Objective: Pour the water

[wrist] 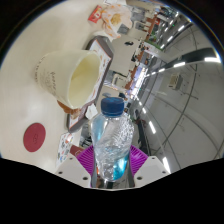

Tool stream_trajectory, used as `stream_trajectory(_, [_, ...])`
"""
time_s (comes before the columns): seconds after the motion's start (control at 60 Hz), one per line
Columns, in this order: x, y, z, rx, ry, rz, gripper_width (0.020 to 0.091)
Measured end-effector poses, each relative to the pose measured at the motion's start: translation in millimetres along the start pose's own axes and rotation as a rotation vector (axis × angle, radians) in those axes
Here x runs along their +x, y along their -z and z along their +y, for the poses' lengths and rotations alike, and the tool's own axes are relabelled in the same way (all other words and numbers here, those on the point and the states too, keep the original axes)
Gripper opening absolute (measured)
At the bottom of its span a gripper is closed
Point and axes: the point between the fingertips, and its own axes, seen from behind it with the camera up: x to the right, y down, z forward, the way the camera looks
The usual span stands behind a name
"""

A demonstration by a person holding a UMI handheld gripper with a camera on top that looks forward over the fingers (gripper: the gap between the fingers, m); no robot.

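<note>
Currently the claw [106, 160] clamps the water bottle [110, 135], beside a tilted cup [72, 78]

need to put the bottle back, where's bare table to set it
Bare table lies beside the cup, above the red coaster. Crowded just ahead: the bottle in the gripper nearly meets the cup; clutter beyond.

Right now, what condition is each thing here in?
Water bottle: blue cap on, tilted toward the cup, gripped.
Jaws: shut on the bottle, one pad on each side.
Paper cup: open mouth facing the camera, contents unclear.
Red disc: lying flat on the table.
</note>
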Motion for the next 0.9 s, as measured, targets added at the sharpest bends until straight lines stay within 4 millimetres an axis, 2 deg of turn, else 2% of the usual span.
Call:
stream_trajectory(0.1, [-2.2, -1.7, -16.5, 0.023, 0.080, -0.003, 0.0422])
stream_trajectory(0.167, [-7.8, -1.5, -20.8, 0.030, 0.086, -0.025, 0.0421])
stream_trajectory(0.317, [-8.4, 1.6, -15.5, 0.033, -0.052, -0.063, 0.0423])
stream_trajectory(0.433, [3.8, 8.9, -7.1, 0.047, -0.397, -0.128, 0.0425])
stream_trajectory(0.55, [15.8, 19.2, 8.4, 0.082, -0.869, -0.251, 0.0421])
stream_trajectory(0.617, [12.6, 21.5, 12.7, 0.082, -1.122, -0.323, 0.0421])
stream_trajectory(0.683, [4.8, 24.2, 18.1, 0.087, -1.342, -0.400, 0.0422])
stream_trajectory(0.7, [-0.8, 23.9, 10.2, 0.089, -1.388, -0.417, 0.0424])
stream_trajectory(0.75, [-14.4, 24.0, 15.2, 0.095, -1.502, -0.469, 0.0422])
stream_trajectory(0.8, [-28.6, 25.0, 16.8, 0.102, -1.580, -0.510, 0.0421])
stream_trajectory(0.817, [-33.5, 23.1, 7.7, 0.105, -1.600, -0.520, 0.0420])
stream_trajectory(0.9, [-57.5, 26.3, 7.3, 0.119, -1.667, -0.563, 0.0426])
